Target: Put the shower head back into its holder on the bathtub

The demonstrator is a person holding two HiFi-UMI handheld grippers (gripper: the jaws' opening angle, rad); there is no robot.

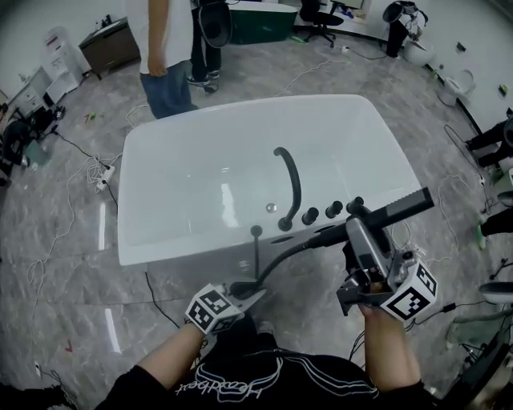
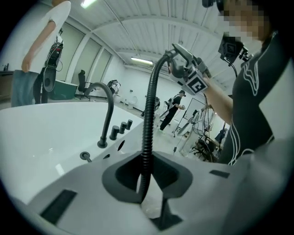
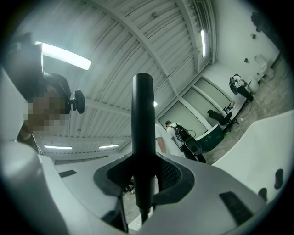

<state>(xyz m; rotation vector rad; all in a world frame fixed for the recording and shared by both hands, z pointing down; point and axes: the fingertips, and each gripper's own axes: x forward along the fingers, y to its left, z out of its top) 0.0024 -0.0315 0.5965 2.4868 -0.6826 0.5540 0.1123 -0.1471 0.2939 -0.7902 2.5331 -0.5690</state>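
Observation:
A black stick-shaped shower head [image 1: 398, 208] is held over the tub's near right rim, with my right gripper [image 1: 361, 231] shut on its handle. In the right gripper view the shower head [image 3: 143, 124] stands upright between the pads of that gripper [image 3: 144, 183]. Its ribbed black hose [image 1: 287, 252] curves down and left to my left gripper [image 1: 250, 292], in front of the white bathtub [image 1: 160, 248]. The hose [image 2: 147, 133] passes between the left gripper's [image 2: 144, 176] pads, which are shut on it. On the rim sit a small black fitting [image 1: 256, 231], a curved faucet [image 1: 290, 180] and several knobs [image 1: 309, 215].
A person in jeans [image 1: 164, 80] stands at the tub's far left corner. Cables [image 1: 88, 164] trail across the grey tiled floor to the left. More equipment and cables [image 1: 489, 232] stand at the right edge. Office chairs [image 1: 321, 18] are at the back.

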